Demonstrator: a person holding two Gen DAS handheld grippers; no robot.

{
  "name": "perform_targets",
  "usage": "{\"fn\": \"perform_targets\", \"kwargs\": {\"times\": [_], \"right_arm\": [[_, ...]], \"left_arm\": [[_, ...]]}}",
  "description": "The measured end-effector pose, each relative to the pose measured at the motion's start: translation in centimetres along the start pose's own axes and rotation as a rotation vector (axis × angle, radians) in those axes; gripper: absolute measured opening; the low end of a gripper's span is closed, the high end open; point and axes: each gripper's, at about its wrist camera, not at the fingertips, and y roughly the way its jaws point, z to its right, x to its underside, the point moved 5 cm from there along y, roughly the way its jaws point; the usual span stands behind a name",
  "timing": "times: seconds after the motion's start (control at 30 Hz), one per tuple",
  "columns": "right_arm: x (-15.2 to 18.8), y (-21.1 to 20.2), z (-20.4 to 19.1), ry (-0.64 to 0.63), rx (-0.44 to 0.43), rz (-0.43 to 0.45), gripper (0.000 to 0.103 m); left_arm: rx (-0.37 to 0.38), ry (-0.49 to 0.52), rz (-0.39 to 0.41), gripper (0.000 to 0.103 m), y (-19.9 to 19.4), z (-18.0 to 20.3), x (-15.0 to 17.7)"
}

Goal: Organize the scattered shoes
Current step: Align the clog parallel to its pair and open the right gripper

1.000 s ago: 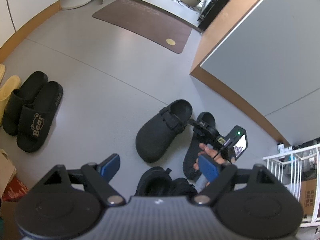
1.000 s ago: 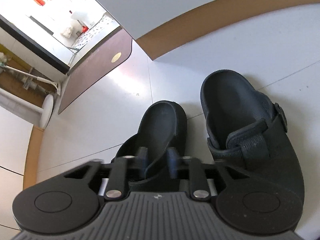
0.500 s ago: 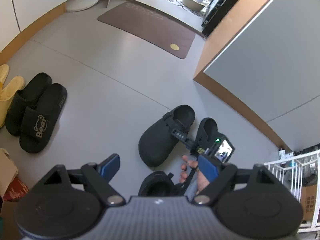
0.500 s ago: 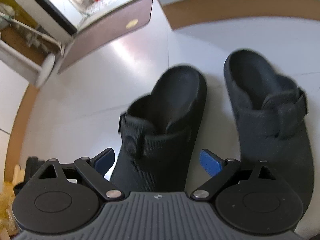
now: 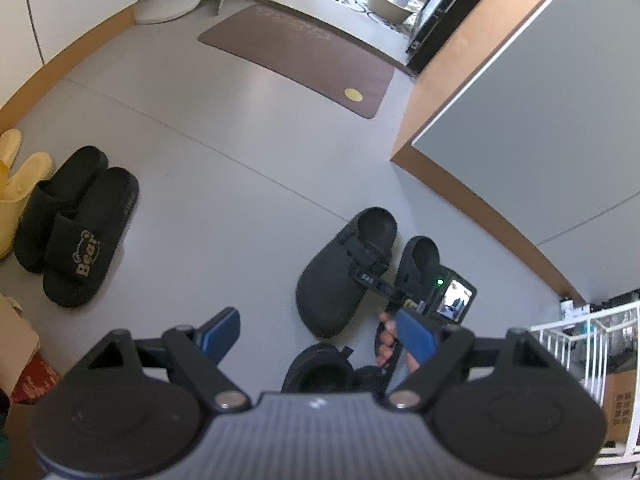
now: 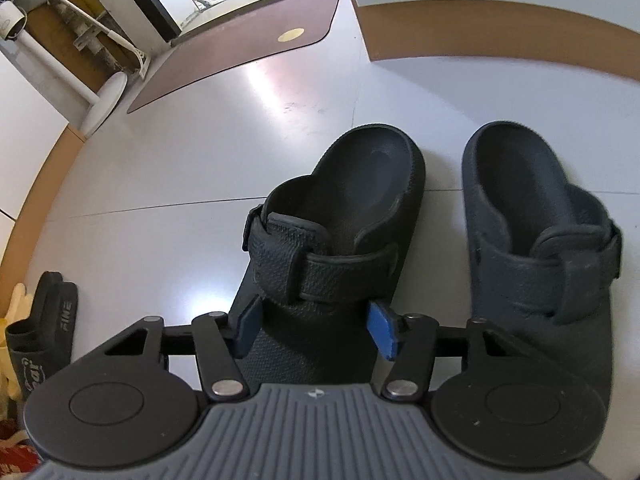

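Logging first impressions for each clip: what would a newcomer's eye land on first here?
In the right wrist view, the right tongs straddle a black clog, blue pads at its sides, having just been closing, with its mate beside it on the right. In the left wrist view, the left tongs hang open above the grey floor, and black Bear slides sit paired at the left by yellow slippers.

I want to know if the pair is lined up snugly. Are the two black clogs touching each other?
Apart. The right wrist view shows a strip of bare floor running between the left clog and the right clog along their heels.
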Motion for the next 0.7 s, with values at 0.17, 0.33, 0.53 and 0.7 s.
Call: {"fn": "perform_targets", "kwargs": {"times": [0.17, 0.33, 0.53, 0.7], "right_arm": [[0.4, -0.5, 0.4, -0.024, 0.009, -0.001, 0.057], [0.3, -1.1, 0.5, -0.066, 0.041, 0.019, 0.051], [-0.2, -1.6, 0.3, -0.106, 0.072, 0.023, 0.042], [-0.6, -2.0, -0.3, -0.119, 0.091, -0.022, 0.048]], "left_arm": [[-0.007, 0.01, -0.009, 0.087, 0.5, 0.5, 0.2], [-0.004, 0.018, -0.008, 0.087, 0.5, 1.0, 0.5], [-0.01, 0.017, -0.011, 0.087, 0.7, 0.8, 0.5], [-0.013, 0.01, -0.016, 0.087, 0.8, 0.3, 0.6]]}}
